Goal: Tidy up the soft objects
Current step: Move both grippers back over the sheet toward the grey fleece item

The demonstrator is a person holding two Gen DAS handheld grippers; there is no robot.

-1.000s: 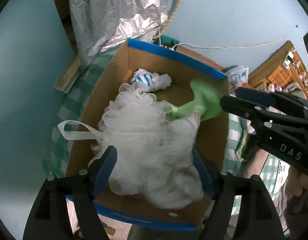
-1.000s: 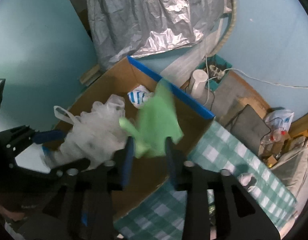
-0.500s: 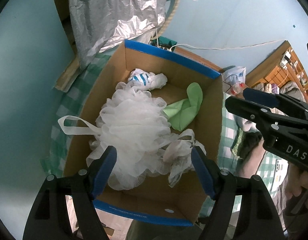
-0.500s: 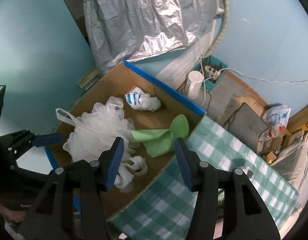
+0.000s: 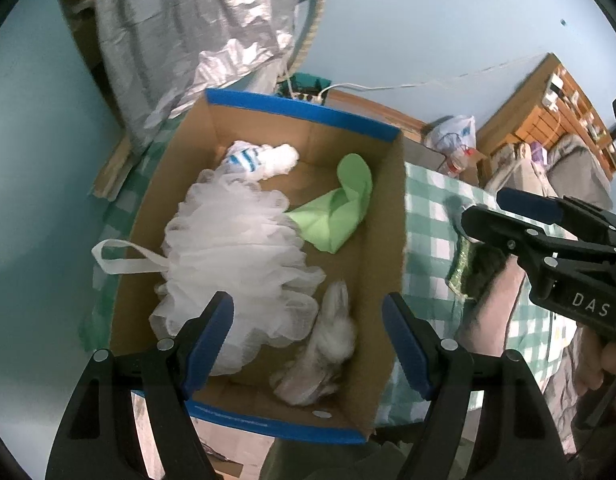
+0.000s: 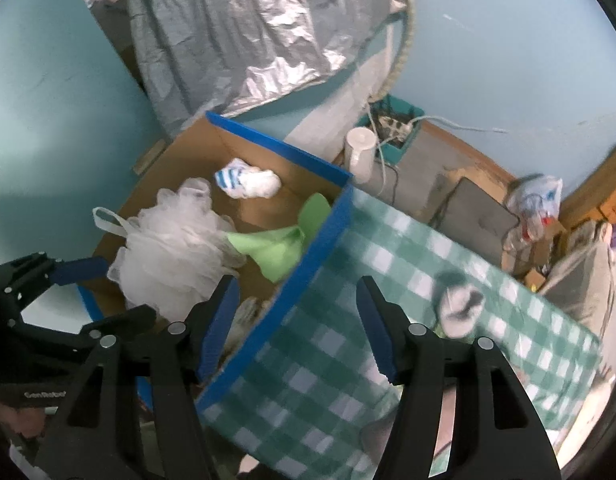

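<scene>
A cardboard box (image 5: 384, 248) with blue rims holds a white mesh bath puff (image 5: 231, 256), a green cloth (image 5: 340, 212), a blue-striped white sock (image 5: 259, 158) and a pale crumpled piece (image 5: 328, 344). My left gripper (image 5: 308, 332) is open and empty above the box's near end. My right gripper (image 6: 297, 320) is open and empty over the box's right rim (image 6: 308, 256), above the checked cloth. The puff (image 6: 171, 256), green cloth (image 6: 275, 244) and sock (image 6: 247, 182) also show in the right wrist view. A grey-white sock (image 6: 460, 308) lies on the checked tablecloth (image 6: 388, 280).
A green sparkly sponge (image 5: 464, 268) lies on the checked cloth to the right of the box. Silver foil sheeting (image 6: 247, 32) hangs behind the box. A white cylinder (image 6: 360, 152), a teal bin with a power strip (image 6: 396, 128) and a plastic bag (image 6: 536, 204) stand beyond.
Both grippers have let go: the puff and the green cloth now lie in the box. The left gripper has drawn back and the right gripper has moved right, over the tablecloth.
</scene>
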